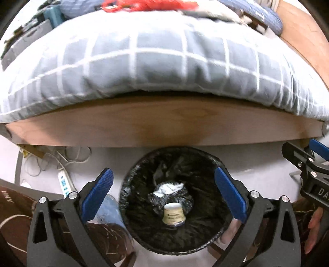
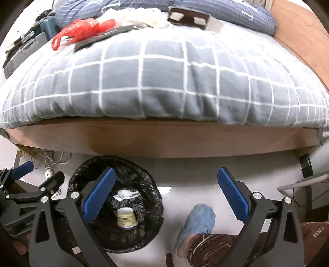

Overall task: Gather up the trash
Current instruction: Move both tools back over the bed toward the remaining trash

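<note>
Hovering over a bin lined with a black bag, the left gripper has its jaws spread wide with nothing between the blue pads; the bin's mouth shows through the gap. Inside the bin, a small cup with a cream label lies on the liner, and just beyond it sits a crumpled white scrap. The bin stands on a pale floor, close to the wooden bed frame that runs behind it. In the right wrist view the right gripper is also spread, empty, and sits to the right of the bin, over bare floor; its left pad overlaps the bin's rim in the picture. To the right of the bin a foot in a blue slipper rests on the floor, with a brown patterned trouser leg behind it. Left of the bin, under the frame's corner, lie a white power strip and tangled cables. Beyond the bin, a grey checked duvet hangs over the frame. Farther back on the duvet lie a red bag, a flat black box, crumpled white wrapping and a brown carton, all well apart from the bin.
</note>
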Motion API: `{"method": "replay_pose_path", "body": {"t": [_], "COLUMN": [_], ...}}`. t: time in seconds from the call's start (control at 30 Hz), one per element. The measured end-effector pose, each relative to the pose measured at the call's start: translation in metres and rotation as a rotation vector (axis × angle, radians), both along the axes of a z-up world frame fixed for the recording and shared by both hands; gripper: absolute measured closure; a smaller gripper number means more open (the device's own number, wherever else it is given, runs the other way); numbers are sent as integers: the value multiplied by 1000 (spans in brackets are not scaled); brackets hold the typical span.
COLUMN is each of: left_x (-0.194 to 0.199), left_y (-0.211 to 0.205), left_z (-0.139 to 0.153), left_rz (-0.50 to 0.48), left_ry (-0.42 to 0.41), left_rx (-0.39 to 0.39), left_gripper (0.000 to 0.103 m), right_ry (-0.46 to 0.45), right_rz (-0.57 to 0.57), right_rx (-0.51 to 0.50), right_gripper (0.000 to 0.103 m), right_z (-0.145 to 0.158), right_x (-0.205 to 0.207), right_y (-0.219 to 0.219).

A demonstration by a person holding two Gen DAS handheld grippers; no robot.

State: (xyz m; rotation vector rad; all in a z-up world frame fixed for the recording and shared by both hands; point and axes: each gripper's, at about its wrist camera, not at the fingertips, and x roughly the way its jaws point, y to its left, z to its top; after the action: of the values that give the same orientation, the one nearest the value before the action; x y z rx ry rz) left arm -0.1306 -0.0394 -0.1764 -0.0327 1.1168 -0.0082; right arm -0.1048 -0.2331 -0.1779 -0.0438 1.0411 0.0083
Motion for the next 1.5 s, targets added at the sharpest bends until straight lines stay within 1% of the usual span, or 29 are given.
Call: {"method": "replay_pose_path", "body": {"t": [0.07,0.17,0.23,0.27,0.33,0.37,0.47,0.63,0.8,0.9,1.03,1.17,1.27,1.37,1.5], "left_x": [-1,-2,-2,-2,-2,-3,-2,3,14,22,41,71,97,122,159], "left_y": [10,26,32,36,44,47,50,52,56,58,63,69,75,81,82], "left_z": [7,16,22,27,36,43,58,77,97,109,119,131,137,137,131], "left_rz": [23,59,73,74,82,85,72,47,37,35,53,70,81,84,71], "left_ry": [-13,-31,-36,-38,-47,-62,-89,-145,-187,-215,-234,-269,-287,-291,-264], "left_rx": [16,9,23,14,-8,-17,-3,70,66,62,21,21,14,15,-7], "left_gripper": [6,6,6,6,6,6,6,6,6,6,6,6,6,6,6], "right_ry": [-22,-47,-60,-64,-94,-107,-148,-211,-264,-286,-309,-291,-304,-304,-287], "right_rz": [18,40,56,63,79,83,94,117,137,137,137,142,154,174,204], "right_rx": [10,10,10,9,0,1,14,23,28,34,45,41,48,28,0], "right_gripper": [8,8,8,8,8,8,8,8,8,8,8,8,8,8,8], "right_z": [9,18,27,28,41,39,56,82,105,113,123,122,125,124,114], "right_x": [0,-2,-4,-2,-3,-3,-4,-6,-2,3,15,37,51,68,96], "right_y": [7,16,24,28,35,39,44,51,56,57,57,59,62,70,82]}}
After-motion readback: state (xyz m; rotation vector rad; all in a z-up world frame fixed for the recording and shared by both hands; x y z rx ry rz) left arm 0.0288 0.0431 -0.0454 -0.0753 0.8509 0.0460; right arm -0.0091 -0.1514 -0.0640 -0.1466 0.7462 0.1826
